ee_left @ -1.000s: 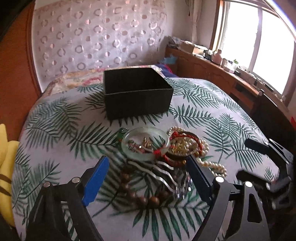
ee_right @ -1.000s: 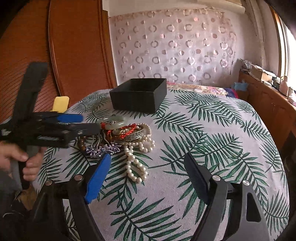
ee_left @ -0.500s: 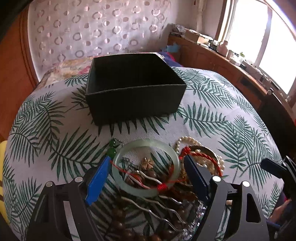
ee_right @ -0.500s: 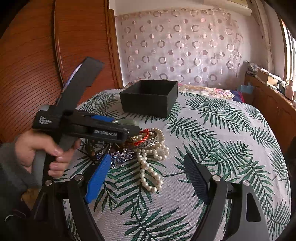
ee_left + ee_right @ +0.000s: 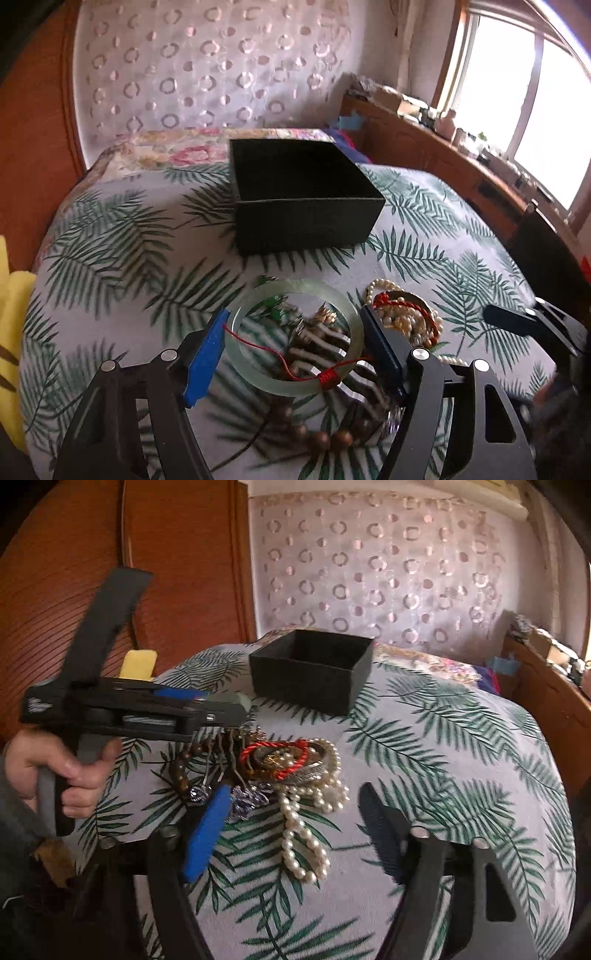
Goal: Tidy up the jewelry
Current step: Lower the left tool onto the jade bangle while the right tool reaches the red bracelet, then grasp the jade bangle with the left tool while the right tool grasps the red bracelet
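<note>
the table (image 5: 110, 258), draped in a palm-leaf cloth, carries everything; nothing seems sorted yet. the black box (image 5: 306, 195) sits open toward the far side, and what shows of its inside looks empty, though the floor is mostly hidden in both views. well apart from it, nearer the camera, the jewelry lies in one tangled heap.

the left gripper (image 5: 295, 332) has its two fingers on either side of the jade bangle (image 5: 291, 384), the blue pad at one outer edge and the dark one at the other, so it appears to be pinching it; from the right wrist view the bangle seems raised off the cloth, level with the gripper. a red cord (image 5: 325, 378) is knotted around the bangle. the right gripper (image 5: 291, 834) is spread wide and grips nothing, hovering over the pearl necklace (image 5: 303, 834).

left in the heap: the pearls, the wooden bead bracelet (image 5: 321, 435), a red braided bracelet (image 5: 291, 757), wavy hairpins (image 5: 347, 369) and small crystal pieces (image 5: 247, 799). by my judgement, the first item is only now being picked up, with the rest to go.
</note>
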`<act>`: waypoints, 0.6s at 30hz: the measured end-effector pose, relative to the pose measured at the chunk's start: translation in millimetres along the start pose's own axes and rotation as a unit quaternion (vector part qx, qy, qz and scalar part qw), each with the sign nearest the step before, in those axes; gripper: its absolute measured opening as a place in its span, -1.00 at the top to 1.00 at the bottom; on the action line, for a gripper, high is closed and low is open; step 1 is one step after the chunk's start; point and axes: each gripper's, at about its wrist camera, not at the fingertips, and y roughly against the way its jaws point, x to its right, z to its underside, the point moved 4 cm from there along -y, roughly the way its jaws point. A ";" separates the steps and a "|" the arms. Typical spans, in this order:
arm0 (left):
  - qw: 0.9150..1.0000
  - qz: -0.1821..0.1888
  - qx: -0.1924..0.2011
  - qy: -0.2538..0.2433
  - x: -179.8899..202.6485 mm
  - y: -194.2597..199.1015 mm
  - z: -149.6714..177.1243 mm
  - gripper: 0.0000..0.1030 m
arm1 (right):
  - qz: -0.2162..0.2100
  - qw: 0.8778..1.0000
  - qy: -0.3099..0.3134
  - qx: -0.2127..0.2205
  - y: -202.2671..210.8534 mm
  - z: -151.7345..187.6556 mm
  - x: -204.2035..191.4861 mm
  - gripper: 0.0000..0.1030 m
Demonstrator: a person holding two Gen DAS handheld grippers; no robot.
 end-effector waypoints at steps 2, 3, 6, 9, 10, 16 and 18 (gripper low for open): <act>1.000 -0.003 0.007 0.005 -4.7 7.7 4.0 -0.33 | -0.010 1.000 -0.006 -0.010 -7.8 -4.5 1.1 -0.16; 1.000 -0.004 0.012 0.008 -6.9 13.2 7.3 -0.33 | -0.014 1.000 -0.011 -0.015 -11.3 -6.1 2.0 -0.12; 1.000 -0.005 0.023 0.014 -10.4 25.1 15.0 -0.33 | -0.024 0.999 -0.028 -0.024 -21.6 -11.0 4.4 -0.02; 0.999 -0.003 0.033 0.019 -12.5 34.3 18.8 -0.33 | -0.020 0.999 -0.035 -0.030 -29.1 -13.8 5.8 0.09; 0.999 -0.002 0.036 0.019 -10.0 36.2 19.2 -0.33 | -0.020 0.999 -0.034 -0.032 -30.9 -14.7 5.2 0.13; 0.999 -0.002 0.040 0.015 -4.9 39.2 20.3 -0.33 | -0.005 0.999 -0.026 -0.044 -37.1 -13.2 3.0 0.39; 0.999 -0.002 0.040 0.013 -3.5 38.9 21.8 -0.33 | -0.002 0.999 -0.022 -0.045 -37.4 -12.7 2.8 0.48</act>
